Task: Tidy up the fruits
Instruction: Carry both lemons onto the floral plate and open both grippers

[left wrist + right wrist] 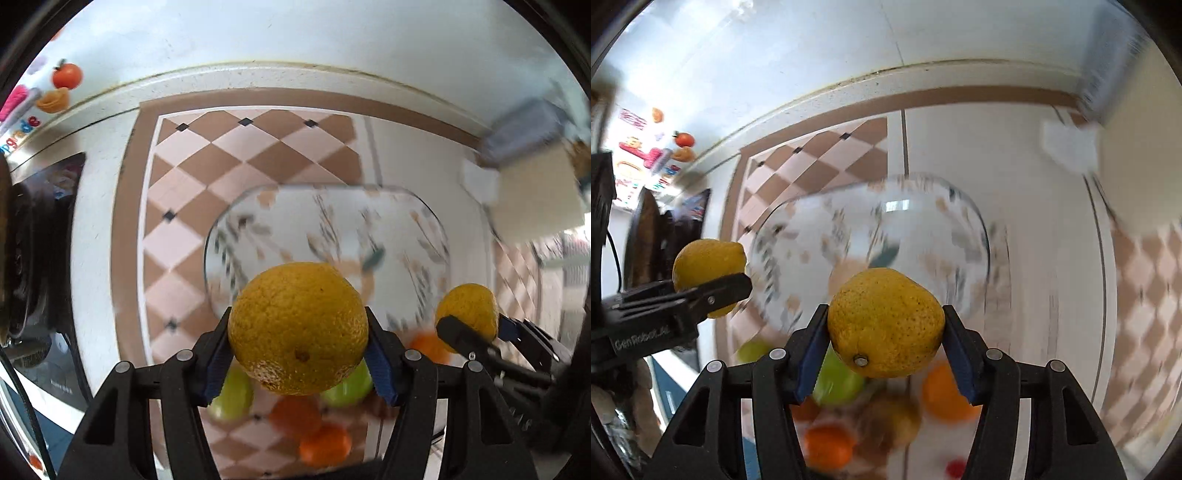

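My left gripper (298,339) is shut on a big yellow citrus fruit (298,326), held above the table. My right gripper (885,332) is shut on a second yellow citrus fruit (884,321). Each view also catches the other hand's load: the right gripper's fruit (467,308) at the right edge, the left gripper's fruit (707,267) at the left. A clear glass tray (328,240) with a leaf print lies just beyond both grippers, also seen as the tray (879,240). Green apples (232,398) and oranges (325,445) lie blurred below.
A checked brown and pink tablecloth (207,177) covers the table. A dark appliance (40,258) stands at the left. A pale box (535,199) and a white block (478,181) sit at the back right. More fruit (827,443) lies near the front.
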